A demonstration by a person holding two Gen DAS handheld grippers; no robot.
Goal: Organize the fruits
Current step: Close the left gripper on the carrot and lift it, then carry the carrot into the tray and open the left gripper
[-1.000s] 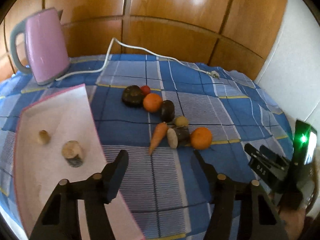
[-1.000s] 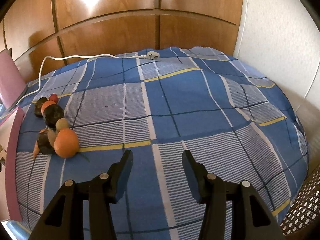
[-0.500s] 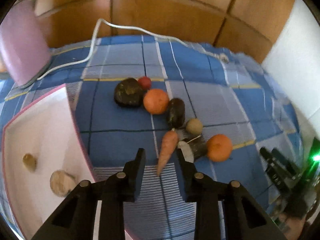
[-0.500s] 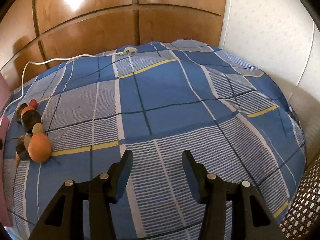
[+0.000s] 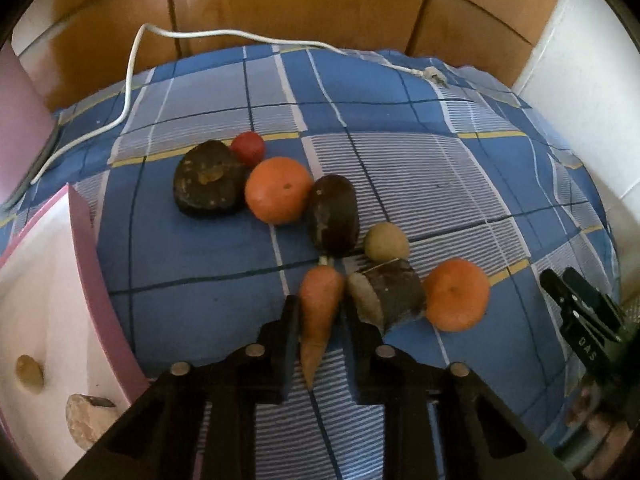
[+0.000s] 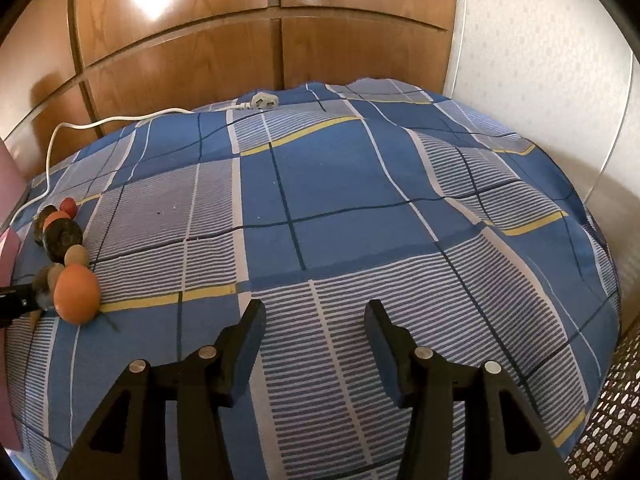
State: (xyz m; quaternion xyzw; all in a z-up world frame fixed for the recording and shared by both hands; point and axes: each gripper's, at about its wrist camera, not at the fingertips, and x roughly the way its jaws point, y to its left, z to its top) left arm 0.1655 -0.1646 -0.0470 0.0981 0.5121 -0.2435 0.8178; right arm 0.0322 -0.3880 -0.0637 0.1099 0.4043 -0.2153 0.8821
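In the left wrist view my left gripper has its two fingers close on either side of an orange carrot lying on the blue checked cloth. Behind it lie two oranges, two dark fruits, a small red fruit, a pale round fruit and a cut dark piece. A white tray with a pink rim at the left holds two pale pieces. My right gripper is open and empty over bare cloth; the fruit pile is far to its left.
A pink kettle stands at the far left with its white cord running across the back of the cloth. Wooden cabinet doors close the back, a white wall the right. A perforated basket shows at the bottom right of the right wrist view.
My left gripper has moved forward and down to the carrot and its fingers have narrowed around it. My right gripper has stayed open, its view shifting slightly.
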